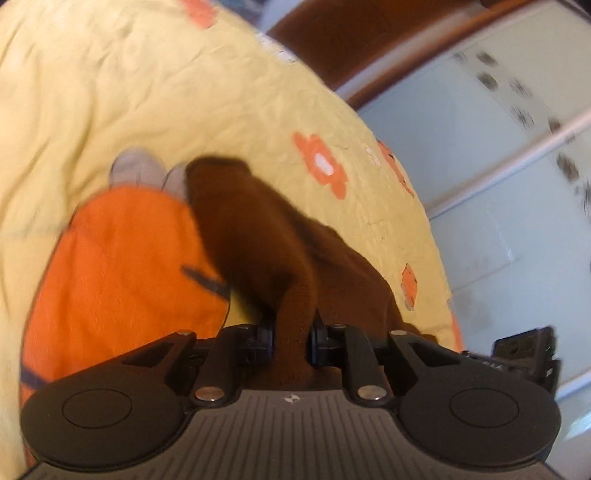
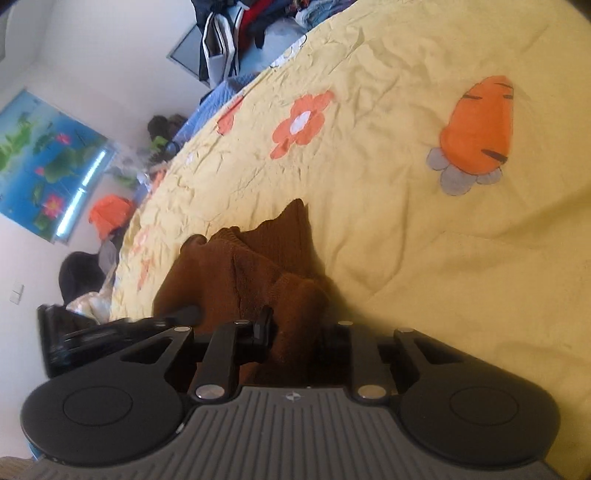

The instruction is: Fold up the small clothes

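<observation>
A small brown knit garment point(image 1: 266, 236) lies bunched on the yellow bedsheet point(image 1: 110, 92). My left gripper point(image 1: 293, 332) is shut on a fold of it, the cloth pinched between the black fingers and rising forward in a ridge. In the right wrist view the same brown garment point(image 2: 258, 266) is crumpled in a heap, and my right gripper point(image 2: 295, 328) is shut on a thick bunch of it. The other gripper shows at the left edge of that view point(image 2: 66, 332) and at the right edge of the left wrist view point(image 1: 524, 347).
The sheet is printed with orange flowers point(image 2: 301, 123) and an orange carrot figure point(image 2: 476, 129). The bed's edge drops to a pale floor point(image 1: 480, 166) on the right. Piled clothes point(image 2: 240, 33), a poster point(image 2: 40, 162) and clutter stand beyond the bed.
</observation>
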Action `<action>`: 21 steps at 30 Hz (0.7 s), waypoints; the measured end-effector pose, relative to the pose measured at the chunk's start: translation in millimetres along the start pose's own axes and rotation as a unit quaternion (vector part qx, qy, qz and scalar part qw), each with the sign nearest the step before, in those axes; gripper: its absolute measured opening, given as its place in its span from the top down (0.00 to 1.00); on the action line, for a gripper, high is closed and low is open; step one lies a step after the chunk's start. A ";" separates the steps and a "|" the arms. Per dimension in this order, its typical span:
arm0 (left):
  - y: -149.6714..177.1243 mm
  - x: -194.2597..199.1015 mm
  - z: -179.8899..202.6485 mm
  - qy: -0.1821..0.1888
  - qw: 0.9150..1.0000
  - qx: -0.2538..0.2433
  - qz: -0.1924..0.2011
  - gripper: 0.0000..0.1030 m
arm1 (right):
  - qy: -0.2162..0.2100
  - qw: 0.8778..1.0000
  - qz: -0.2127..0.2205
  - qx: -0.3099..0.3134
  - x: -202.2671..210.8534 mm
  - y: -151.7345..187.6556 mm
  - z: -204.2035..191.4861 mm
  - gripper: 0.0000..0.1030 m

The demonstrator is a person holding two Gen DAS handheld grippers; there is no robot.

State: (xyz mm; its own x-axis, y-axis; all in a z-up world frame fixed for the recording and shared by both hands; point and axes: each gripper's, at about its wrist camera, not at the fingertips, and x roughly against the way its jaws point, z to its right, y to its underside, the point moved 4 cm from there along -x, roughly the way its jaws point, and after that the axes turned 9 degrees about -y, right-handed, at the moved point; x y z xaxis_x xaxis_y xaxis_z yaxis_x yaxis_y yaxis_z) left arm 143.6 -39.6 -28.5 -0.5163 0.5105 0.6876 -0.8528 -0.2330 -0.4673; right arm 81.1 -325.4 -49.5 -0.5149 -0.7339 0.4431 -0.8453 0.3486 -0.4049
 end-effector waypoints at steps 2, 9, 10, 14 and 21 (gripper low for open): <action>-2.4 10.6 8.0 -0.013 0.999 -0.041 0.013 0.87 | -0.006 1.000 0.014 0.001 4.4 2.7 -3.8 0.75; -49.3 61.8 10.0 -0.053 0.988 -0.110 0.097 0.87 | -0.081 0.996 0.043 0.021 -6.5 -8.8 -43.5 0.76; -57.1 64.3 9.0 -0.072 0.983 -0.123 0.115 0.87 | -0.090 0.995 0.045 0.022 -13.6 -13.9 -49.1 0.76; -68.6 48.0 -14.9 -0.177 0.969 -0.140 0.096 0.68 | -0.083 0.995 0.058 0.013 -56.3 -37.6 -55.2 0.62; 2.8 81.6 -68.5 -0.007 0.999 0.044 0.027 0.24 | -0.088 0.995 0.047 -0.007 -34.5 -8.8 -58.0 0.35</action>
State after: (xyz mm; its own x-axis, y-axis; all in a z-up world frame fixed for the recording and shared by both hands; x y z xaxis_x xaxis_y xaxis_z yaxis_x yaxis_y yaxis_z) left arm 104.4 58.1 -11.7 -0.5615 0.4849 0.6706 -0.8275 -0.3314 -0.4532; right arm 98.0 -269.4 -14.9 -0.5600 -0.7880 0.2560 -0.7968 0.4274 -0.4272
